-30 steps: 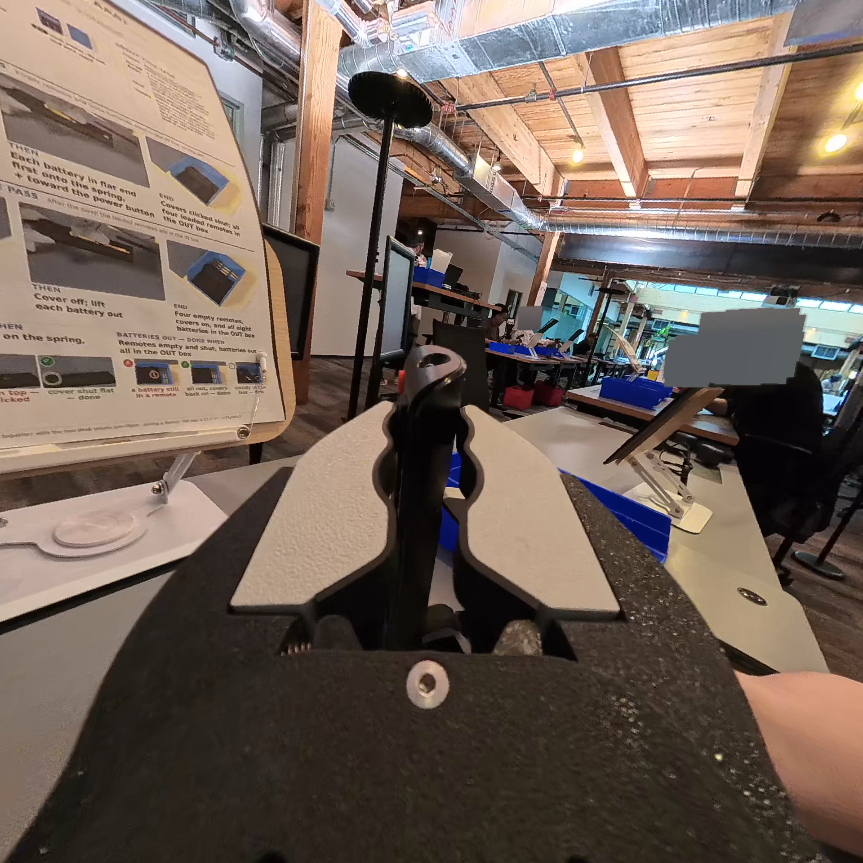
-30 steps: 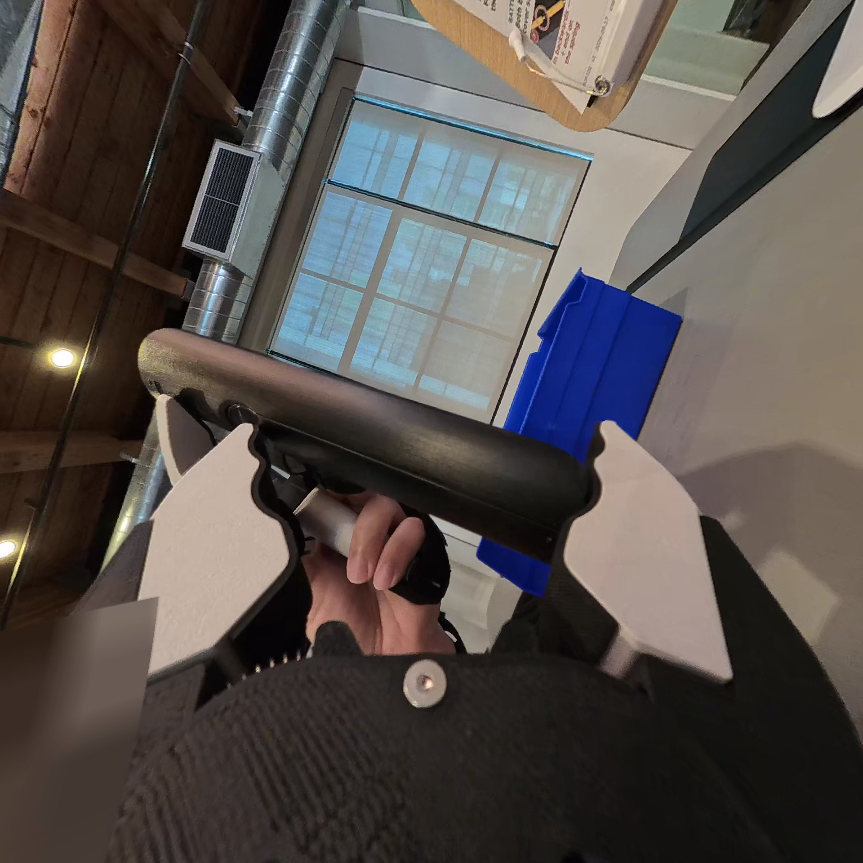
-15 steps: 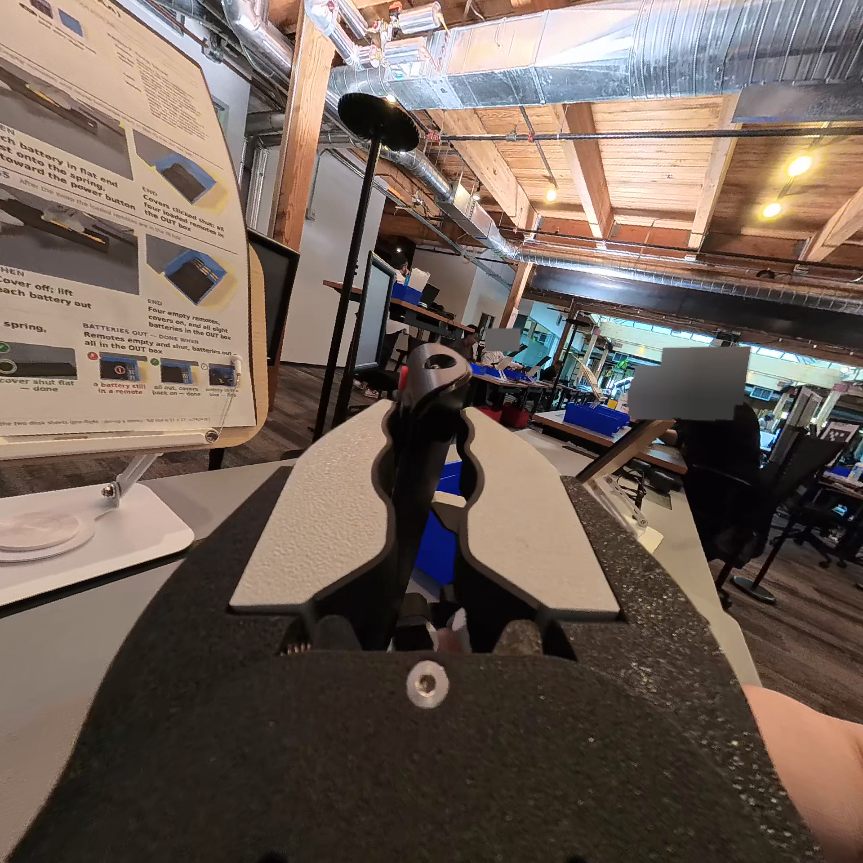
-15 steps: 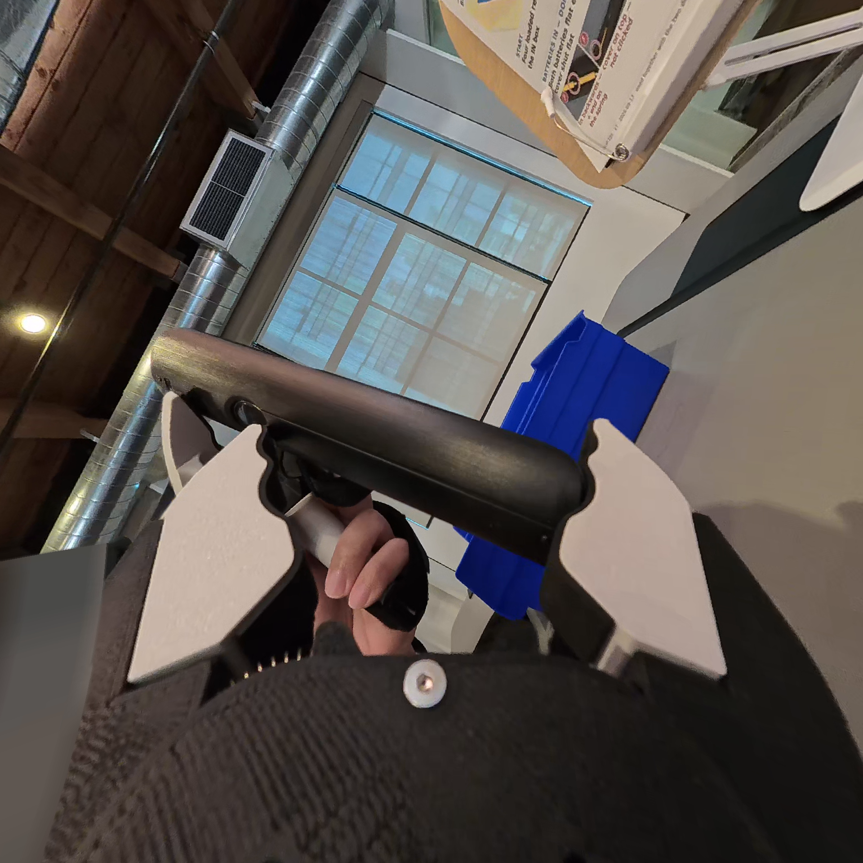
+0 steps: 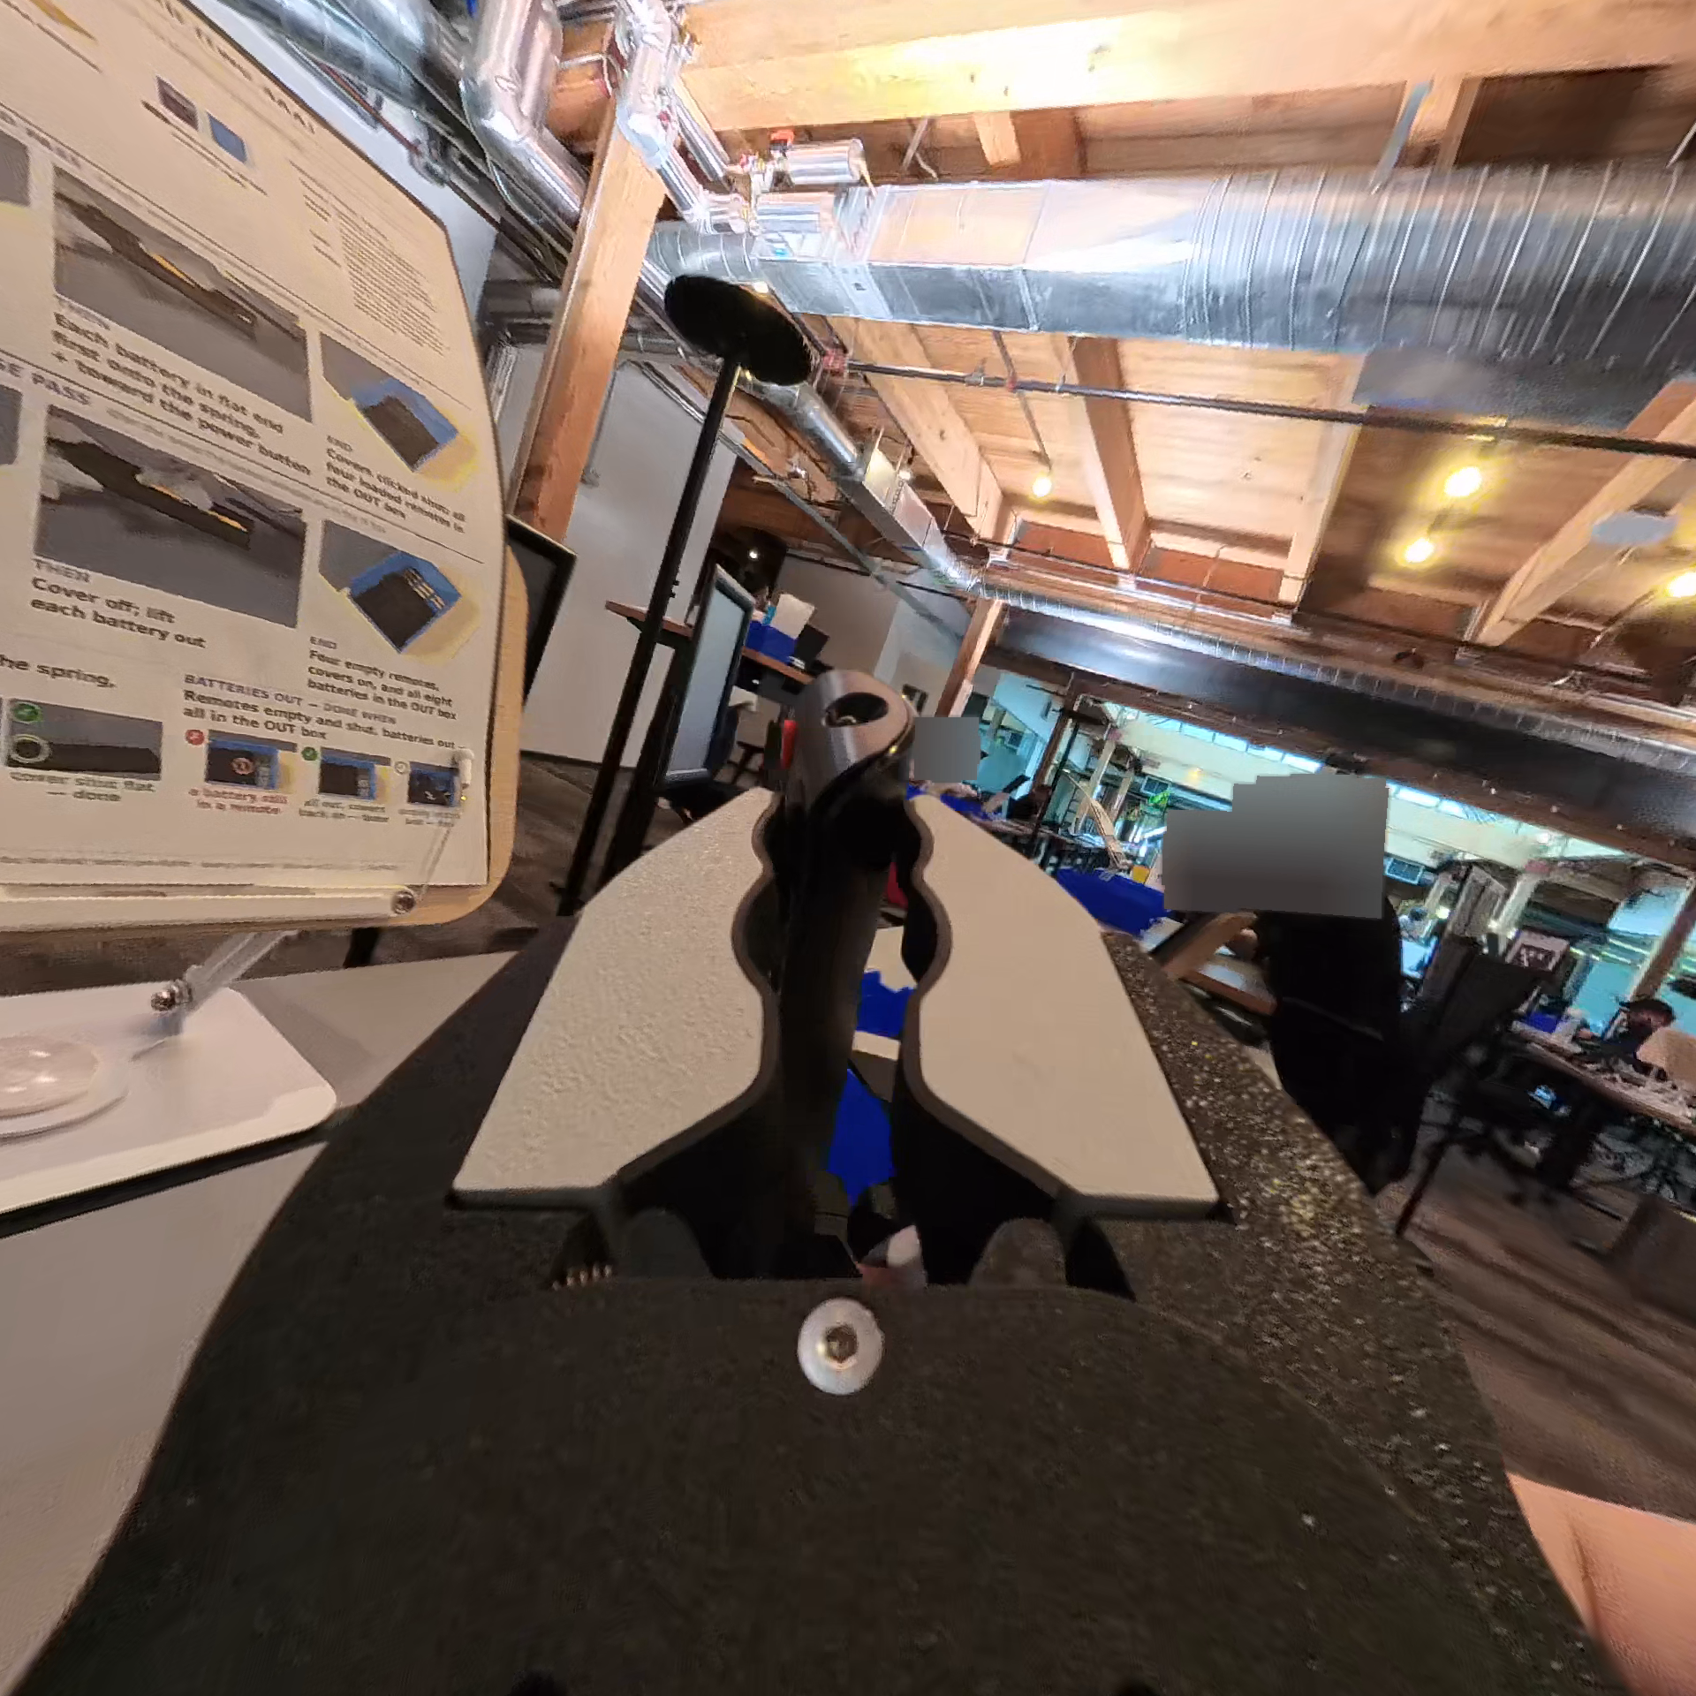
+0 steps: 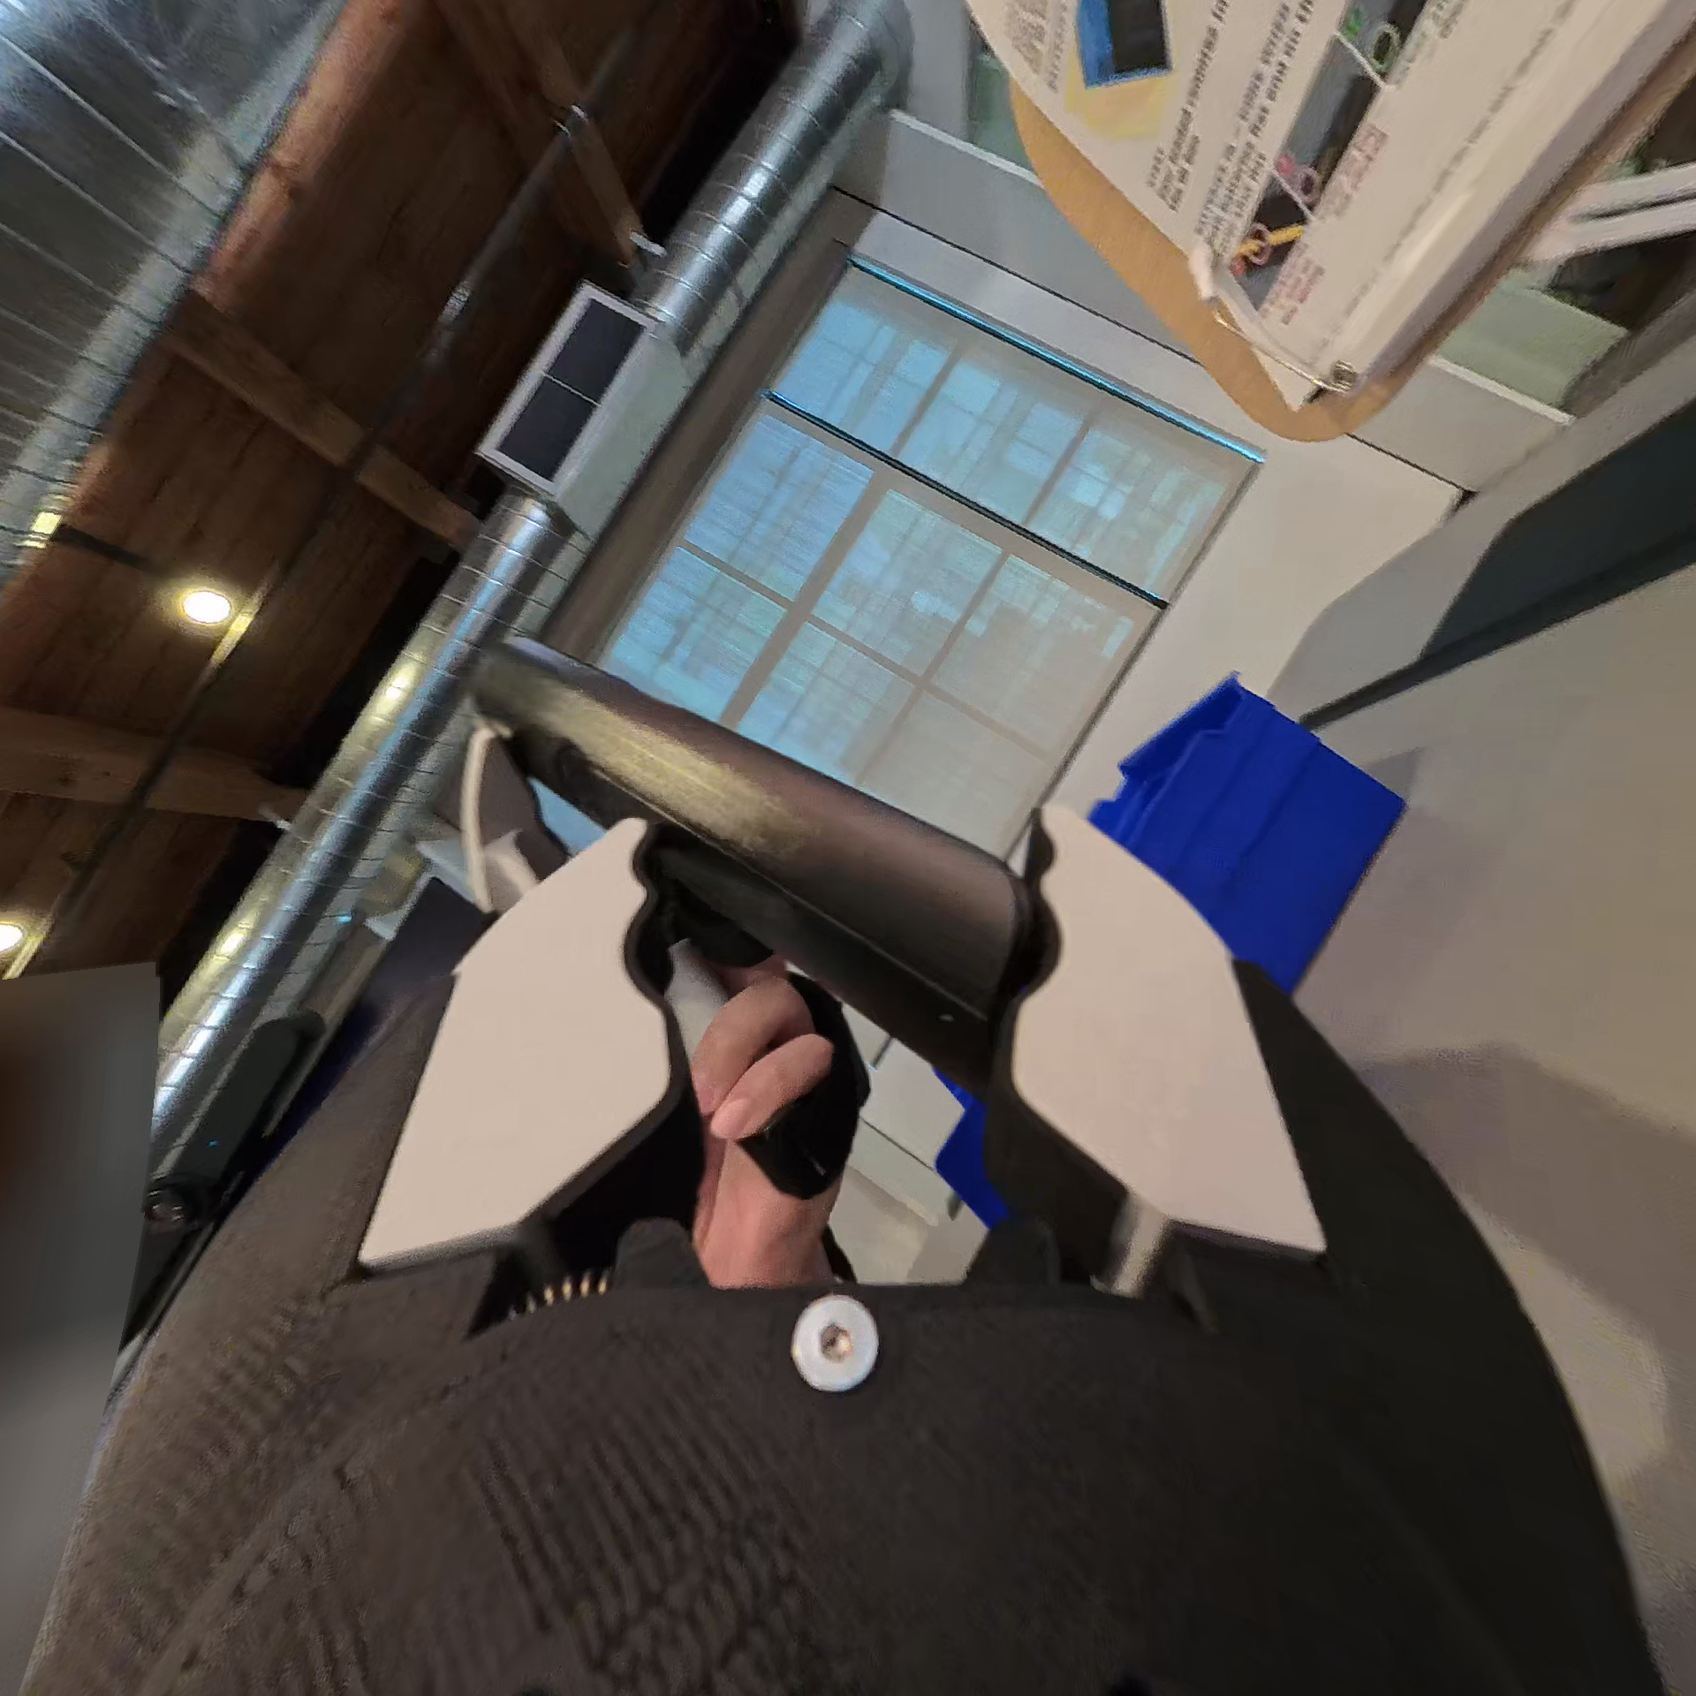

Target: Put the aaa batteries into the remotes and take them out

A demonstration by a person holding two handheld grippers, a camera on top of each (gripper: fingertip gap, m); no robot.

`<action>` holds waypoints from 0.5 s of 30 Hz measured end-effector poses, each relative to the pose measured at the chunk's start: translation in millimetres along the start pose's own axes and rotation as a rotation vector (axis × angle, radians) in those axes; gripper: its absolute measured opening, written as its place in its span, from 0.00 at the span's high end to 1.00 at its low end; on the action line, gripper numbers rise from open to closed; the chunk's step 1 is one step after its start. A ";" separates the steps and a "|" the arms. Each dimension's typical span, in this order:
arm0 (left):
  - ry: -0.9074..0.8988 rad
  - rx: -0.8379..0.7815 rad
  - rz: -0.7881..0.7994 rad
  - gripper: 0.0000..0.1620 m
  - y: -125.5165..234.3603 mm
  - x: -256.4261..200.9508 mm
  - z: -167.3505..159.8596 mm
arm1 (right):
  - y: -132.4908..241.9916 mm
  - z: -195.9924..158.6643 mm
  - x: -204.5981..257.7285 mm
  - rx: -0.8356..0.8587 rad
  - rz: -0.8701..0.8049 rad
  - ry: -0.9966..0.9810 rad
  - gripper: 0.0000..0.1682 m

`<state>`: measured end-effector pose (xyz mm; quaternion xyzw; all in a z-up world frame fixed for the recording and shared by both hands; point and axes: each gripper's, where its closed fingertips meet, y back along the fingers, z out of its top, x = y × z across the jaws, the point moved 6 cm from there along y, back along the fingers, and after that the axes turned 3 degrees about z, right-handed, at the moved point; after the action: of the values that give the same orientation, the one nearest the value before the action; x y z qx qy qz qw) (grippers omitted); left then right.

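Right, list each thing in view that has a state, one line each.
Left gripper: shut on the remote.
Right gripper: closed across the remote.
Remote: held off the table by both grippers.
Blue bin: on the table, contents hidden.
Instruction board: propped up on its stand.
Ceiling lights: on.
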<state>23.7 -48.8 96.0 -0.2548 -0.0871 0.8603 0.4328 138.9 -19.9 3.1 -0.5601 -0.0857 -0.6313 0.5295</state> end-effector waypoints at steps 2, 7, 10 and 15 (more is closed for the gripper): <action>-0.038 -0.020 0.004 0.86 2.7 0.3 5.5 | -3.6 -2.3 2.7 0.020 0.028 0.006 0.60; 0.042 -0.034 -0.033 0.86 3.7 0.1 10.8 | -9.0 -2.6 0.8 0.094 0.084 0.065 0.46; 0.228 -0.055 -0.089 0.86 6.6 9.6 16.8 | -13.0 -4.6 5.2 0.120 0.223 0.008 0.46; 0.330 -0.065 -0.105 0.86 7.9 21.6 15.3 | -16.3 -17.7 9.2 0.202 0.297 0.058 0.56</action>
<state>-0.4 -35.5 98.3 -0.4015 -0.0558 0.7797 0.4773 117.2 -30.7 12.1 -0.4922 -0.0497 -0.5504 0.6725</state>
